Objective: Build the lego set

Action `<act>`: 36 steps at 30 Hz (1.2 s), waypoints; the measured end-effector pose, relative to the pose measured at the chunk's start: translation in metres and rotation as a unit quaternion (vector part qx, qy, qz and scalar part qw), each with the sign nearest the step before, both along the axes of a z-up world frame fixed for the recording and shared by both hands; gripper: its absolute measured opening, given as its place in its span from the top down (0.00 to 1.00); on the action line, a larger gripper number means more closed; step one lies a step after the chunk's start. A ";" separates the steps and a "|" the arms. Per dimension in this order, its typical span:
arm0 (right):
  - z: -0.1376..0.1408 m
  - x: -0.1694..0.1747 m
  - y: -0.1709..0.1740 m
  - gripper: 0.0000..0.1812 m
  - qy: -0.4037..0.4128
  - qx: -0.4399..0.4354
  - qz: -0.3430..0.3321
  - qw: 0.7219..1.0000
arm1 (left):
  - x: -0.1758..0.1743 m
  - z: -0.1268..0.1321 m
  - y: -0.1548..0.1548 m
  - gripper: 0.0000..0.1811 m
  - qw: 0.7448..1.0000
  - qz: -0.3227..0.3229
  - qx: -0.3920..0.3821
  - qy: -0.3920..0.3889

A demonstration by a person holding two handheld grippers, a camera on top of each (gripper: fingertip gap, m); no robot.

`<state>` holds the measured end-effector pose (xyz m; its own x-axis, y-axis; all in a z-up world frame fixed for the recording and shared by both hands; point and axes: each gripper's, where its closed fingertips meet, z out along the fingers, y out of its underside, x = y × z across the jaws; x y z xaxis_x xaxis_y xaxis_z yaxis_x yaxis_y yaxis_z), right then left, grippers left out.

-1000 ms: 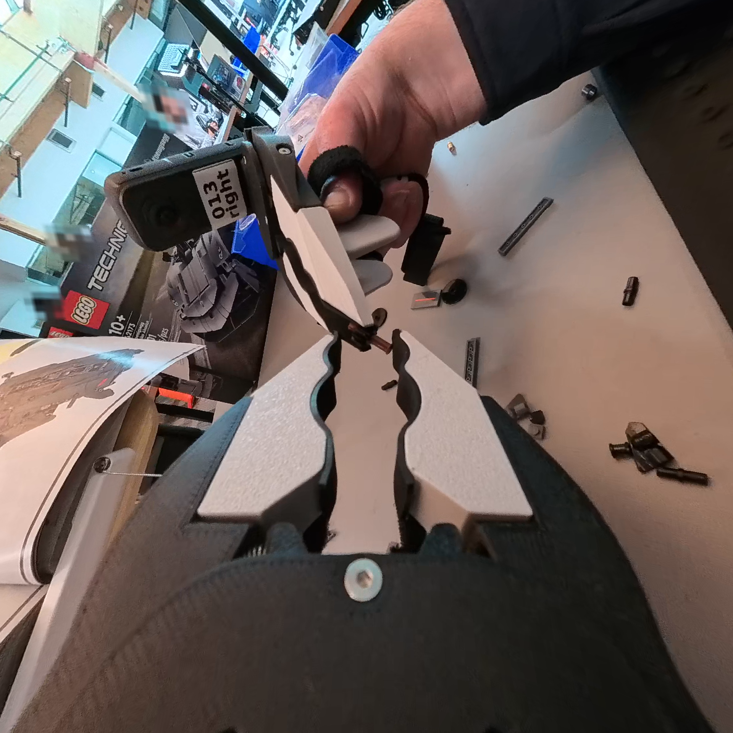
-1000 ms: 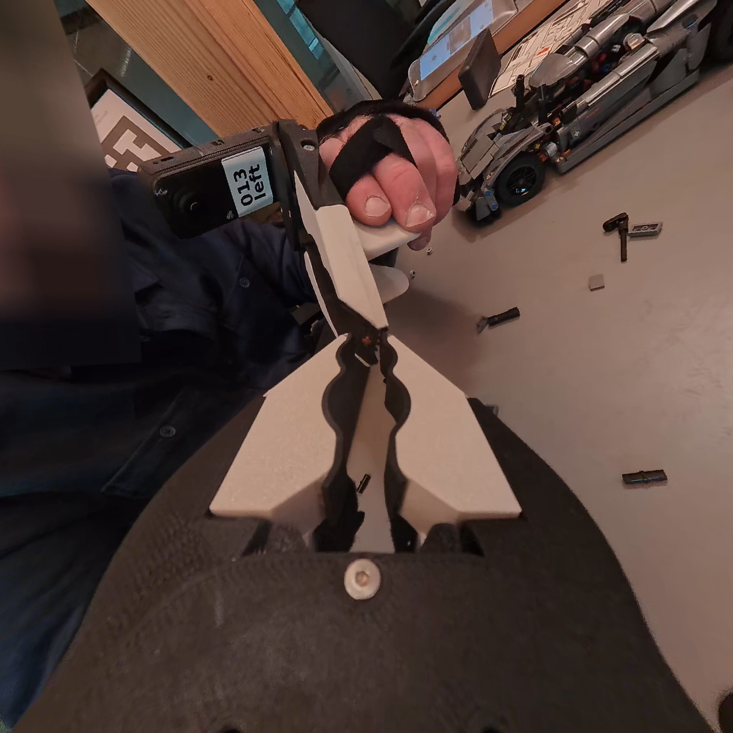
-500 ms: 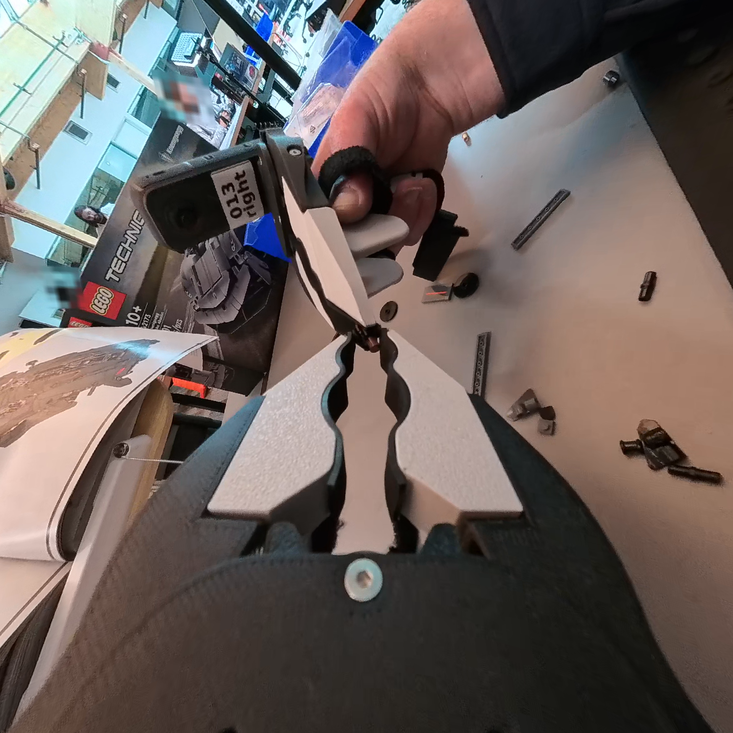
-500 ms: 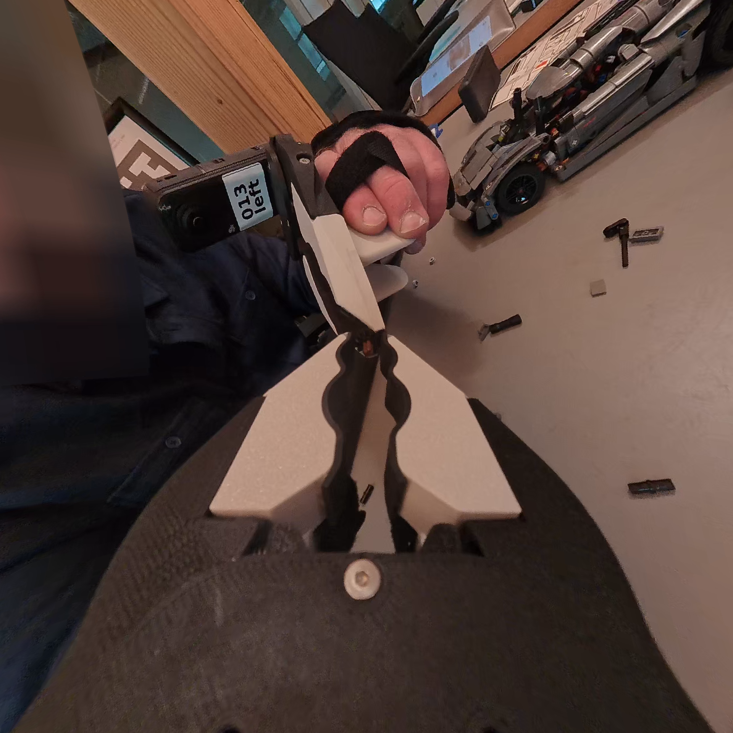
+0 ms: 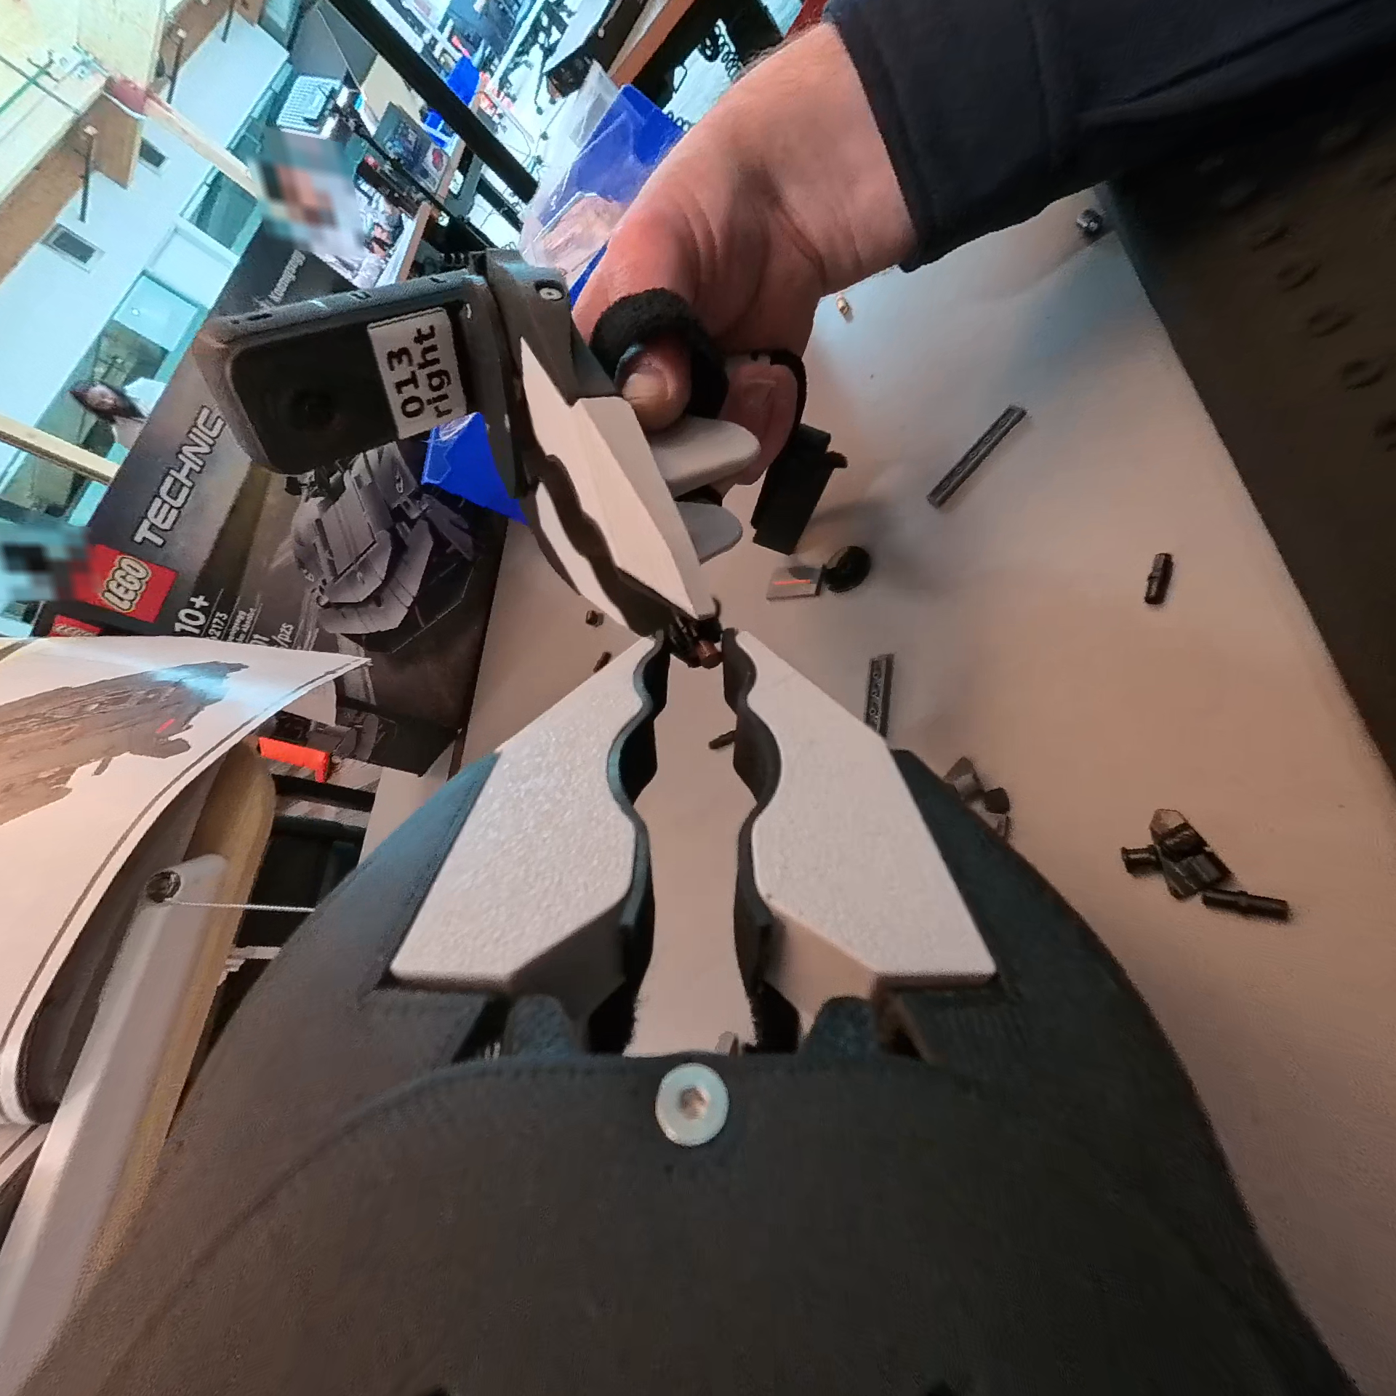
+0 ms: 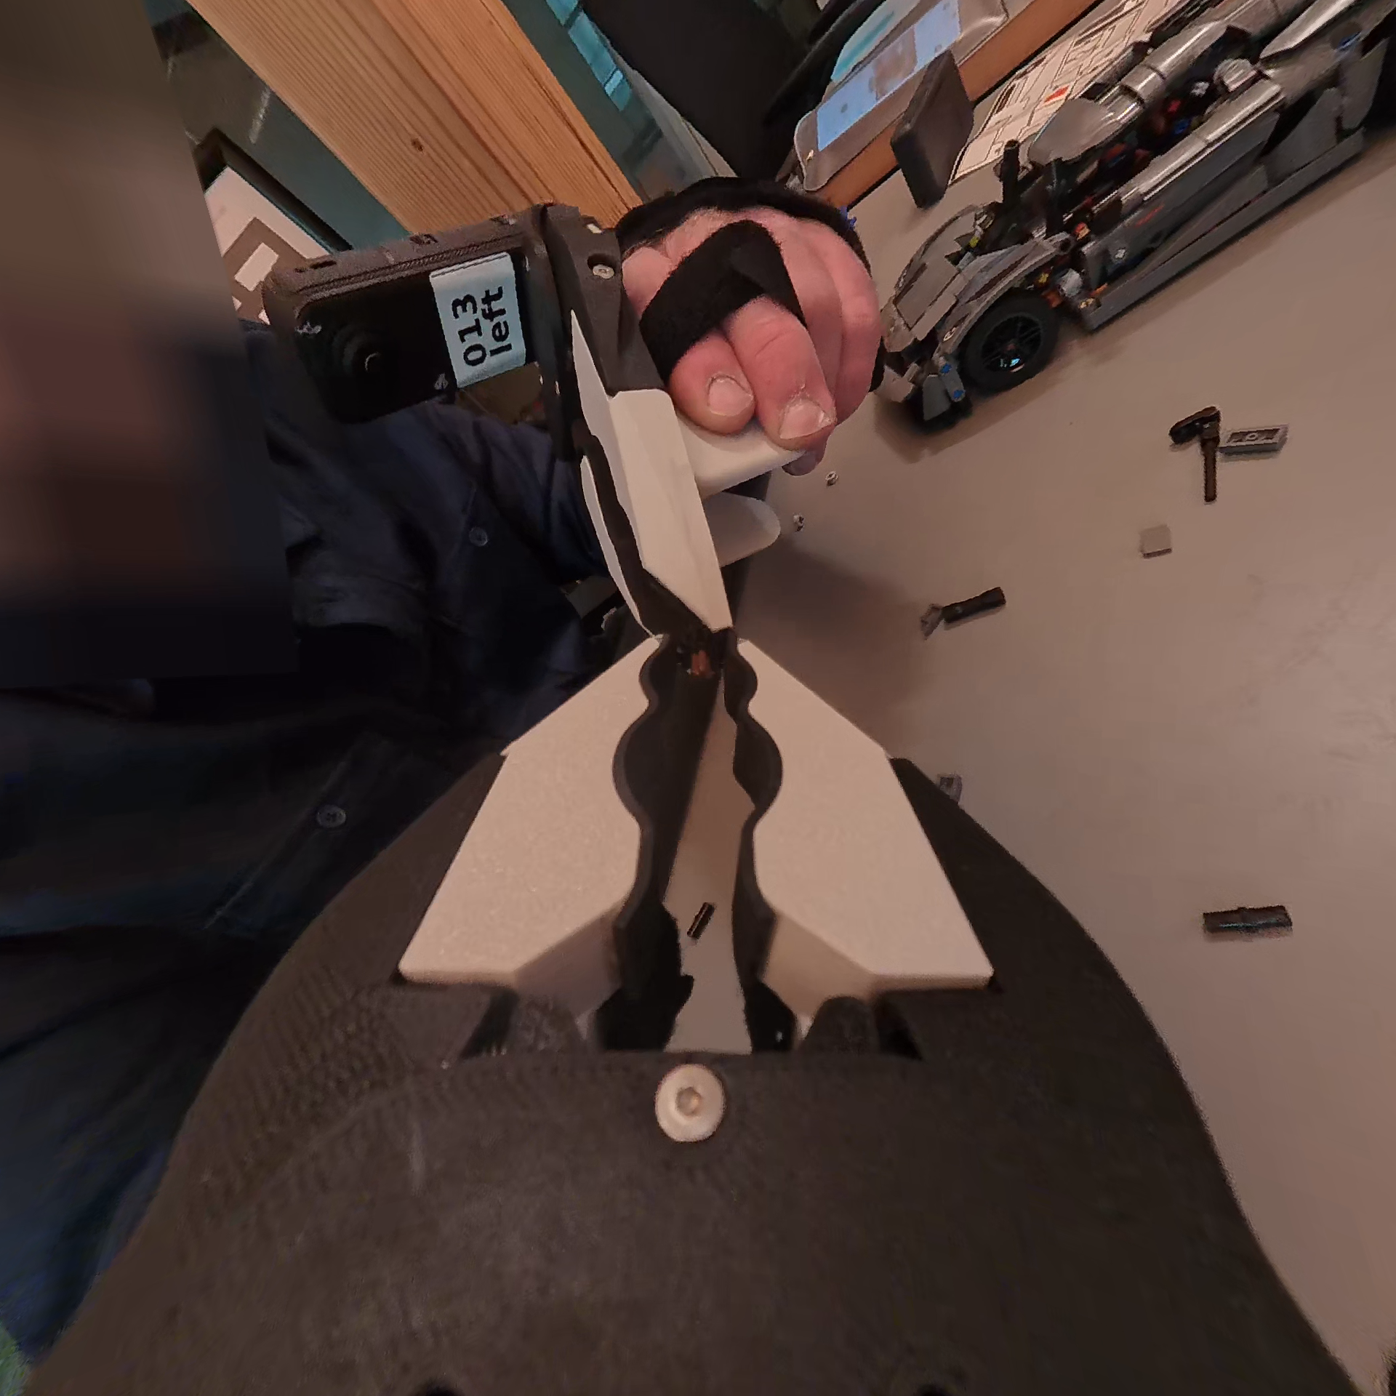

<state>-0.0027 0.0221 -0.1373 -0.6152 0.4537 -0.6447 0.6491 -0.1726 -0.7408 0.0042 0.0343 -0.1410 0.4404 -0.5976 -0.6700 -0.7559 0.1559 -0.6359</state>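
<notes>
Left wrist view: the left gripper (image 5: pixel 695 650) has its tips narrowed around a tiny brown-tipped pin (image 5: pixel 701 654), which the right gripper (image 5: pixel 684 616) pinches from above, over the white table (image 5: pixel 1057 642); a second ago the left tips were wider and short of it. Right wrist view: the right gripper (image 6: pixel 699 656) is clamped on the pin (image 6: pixel 699 659) with the left gripper (image 6: pixel 714 623) meeting it tip to tip, much like half a second back, with the grey lego car (image 6: pixel 1118 189) at the table's far edge.

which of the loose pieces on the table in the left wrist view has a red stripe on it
The small grey tile lying beside the black round piece, just beyond the meeting fingers. It alone carries a red line; the other loose pieces nearby, like the long dark beam, are plain grey or black.
</notes>
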 end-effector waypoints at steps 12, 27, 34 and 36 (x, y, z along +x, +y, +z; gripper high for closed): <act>-0.011 0.012 -0.011 0.94 -0.020 0.025 0.044 0.999 | 0.012 -0.011 -0.013 0.93 0.998 -0.042 -0.055 -0.009; -0.013 0.009 -0.009 0.94 -0.025 0.020 0.036 0.999 | 0.010 -0.013 -0.011 0.94 0.998 -0.035 -0.051 -0.003; -0.008 0.005 -0.007 0.94 -0.018 0.011 0.022 1.000 | 0.006 -0.008 -0.007 0.95 0.999 -0.021 -0.032 -0.004; -0.008 0.003 -0.006 0.94 -0.017 0.009 0.020 1.000 | 0.005 -0.007 -0.006 0.95 0.999 -0.018 -0.028 -0.006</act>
